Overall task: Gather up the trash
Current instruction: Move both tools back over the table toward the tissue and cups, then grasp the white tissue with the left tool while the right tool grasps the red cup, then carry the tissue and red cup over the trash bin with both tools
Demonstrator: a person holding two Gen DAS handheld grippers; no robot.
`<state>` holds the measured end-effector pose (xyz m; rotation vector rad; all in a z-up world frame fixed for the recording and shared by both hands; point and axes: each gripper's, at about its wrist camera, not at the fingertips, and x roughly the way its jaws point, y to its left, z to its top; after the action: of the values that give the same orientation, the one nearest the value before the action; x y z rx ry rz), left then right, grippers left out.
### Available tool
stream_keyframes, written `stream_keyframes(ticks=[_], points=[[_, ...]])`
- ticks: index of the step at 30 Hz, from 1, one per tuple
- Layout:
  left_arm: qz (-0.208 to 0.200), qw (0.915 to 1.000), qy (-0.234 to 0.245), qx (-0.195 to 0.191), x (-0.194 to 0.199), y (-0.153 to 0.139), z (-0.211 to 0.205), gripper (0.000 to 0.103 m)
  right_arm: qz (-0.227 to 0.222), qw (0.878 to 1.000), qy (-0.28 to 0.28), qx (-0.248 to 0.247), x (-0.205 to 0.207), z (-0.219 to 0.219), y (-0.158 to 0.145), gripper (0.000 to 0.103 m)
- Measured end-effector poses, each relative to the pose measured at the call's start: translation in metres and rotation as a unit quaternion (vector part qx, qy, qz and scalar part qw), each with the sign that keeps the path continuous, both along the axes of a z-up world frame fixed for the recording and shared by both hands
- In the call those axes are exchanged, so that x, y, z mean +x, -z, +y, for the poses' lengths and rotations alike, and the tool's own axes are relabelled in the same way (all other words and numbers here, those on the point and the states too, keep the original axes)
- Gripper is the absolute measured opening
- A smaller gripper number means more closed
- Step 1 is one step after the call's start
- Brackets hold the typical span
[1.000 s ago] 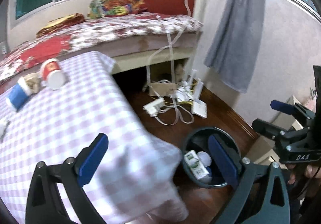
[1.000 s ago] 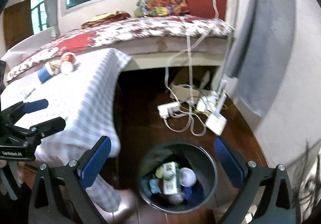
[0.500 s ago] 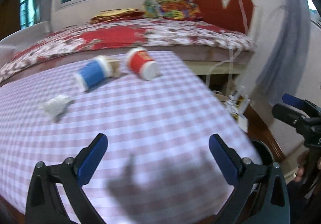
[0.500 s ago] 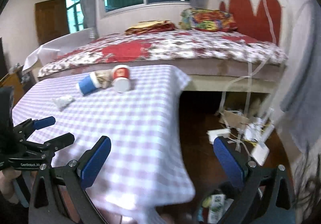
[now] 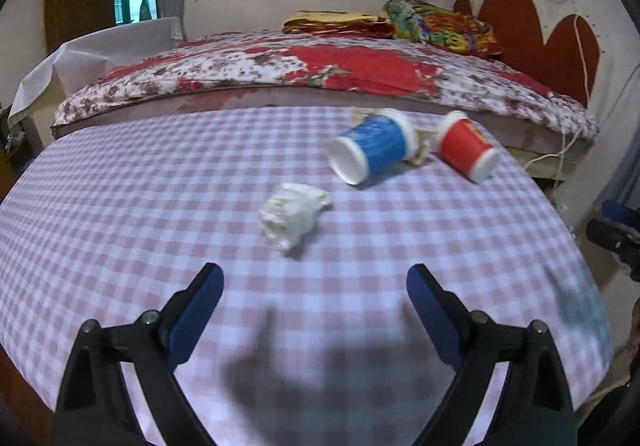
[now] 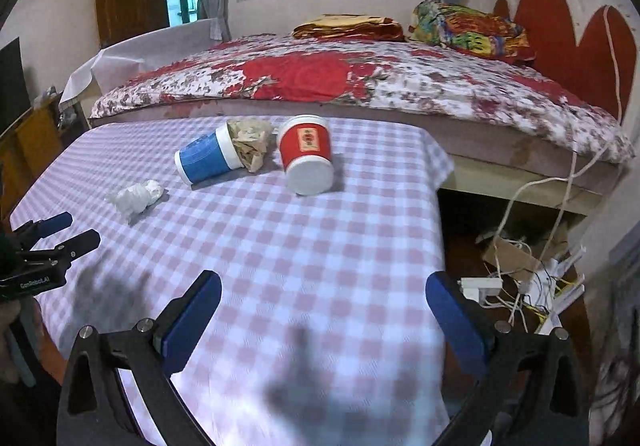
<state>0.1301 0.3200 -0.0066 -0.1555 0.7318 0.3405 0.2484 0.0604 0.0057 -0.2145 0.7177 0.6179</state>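
We've swung both grippers off the floor bin (now out of view) to the checked tablecloth (image 5: pixel 120 206): left gripper (image 5: pixel 314 296) empty, jaws just narrowed yet apart, facing the crumpled tissue (image 5: pixel 292 216); right gripper (image 6: pixel 322 304) spread wide, empty, red cup (image 6: pixel 306 154) ahead.

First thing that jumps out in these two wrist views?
Two tipped-over paper cups on the checked tablecloth: a blue cup and a red cup, with crumpled brown paper between them. A white tissue wad lies nearer, just ahead of the empty left gripper.
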Motion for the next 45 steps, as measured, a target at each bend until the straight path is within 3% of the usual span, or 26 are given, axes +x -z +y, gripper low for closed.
stream_keyframes(ticks=[12, 19, 25, 27, 28, 29, 30, 31, 34, 45], points=[[0.028, 0.9995, 0.003, -0.013, 0.05, 0.021, 0.038, 0.09, 0.008, 0.999, -0.011, -0.035, 0.064, 0.067, 0.02, 0.103], [0.042, 0.9981, 0.005, -0.044, 0.065, 0.035, 0.053, 0.083, 0.016, 0.999, -0.009, -0.042, 0.093, 0.091, 0.032, 0.103], [0.05, 0.9979, 0.008, -0.04, 0.073, 0.037, 0.051, 0.081, 0.035, 0.999, 0.001, -0.039, 0.121, 0.106, 0.039, 0.103], [0.053, 0.9974, 0.012, -0.047, 0.077, 0.038, 0.052, 0.072, 0.038, 0.999, 0.0, -0.038, 0.126, 0.11, 0.041, 0.102], [0.054, 0.9971, 0.015, -0.052, 0.078, 0.039, 0.053, 0.062, 0.039, 0.998, -0.001, -0.038, 0.128, 0.111, 0.042, 0.1], [0.056, 0.9967, 0.018, -0.056, 0.079, 0.04, 0.054, 0.057, 0.042, 0.998, -0.005, -0.041, 0.13, 0.112, 0.044, 0.085], [0.057, 0.9965, 0.019, -0.057, 0.079, 0.04, 0.054, 0.048, 0.045, 0.998, -0.008, -0.044, 0.13, 0.113, 0.045, 0.061], [0.056, 0.9966, 0.021, -0.057, 0.08, 0.039, 0.053, 0.041, 0.044, 0.998, -0.009, -0.043, 0.129, 0.112, 0.045, 0.06], [0.048, 0.9966, 0.024, -0.062, 0.078, 0.038, 0.052, 0.039, 0.035, 0.999, -0.01, -0.035, 0.125, 0.104, 0.041, 0.059], [0.009, 0.9982, 0.039, -0.045, 0.055, 0.009, 0.02, 0.038, 0.001, 1.0, -0.015, -0.019, 0.08, 0.05, 0.022, 0.058]])
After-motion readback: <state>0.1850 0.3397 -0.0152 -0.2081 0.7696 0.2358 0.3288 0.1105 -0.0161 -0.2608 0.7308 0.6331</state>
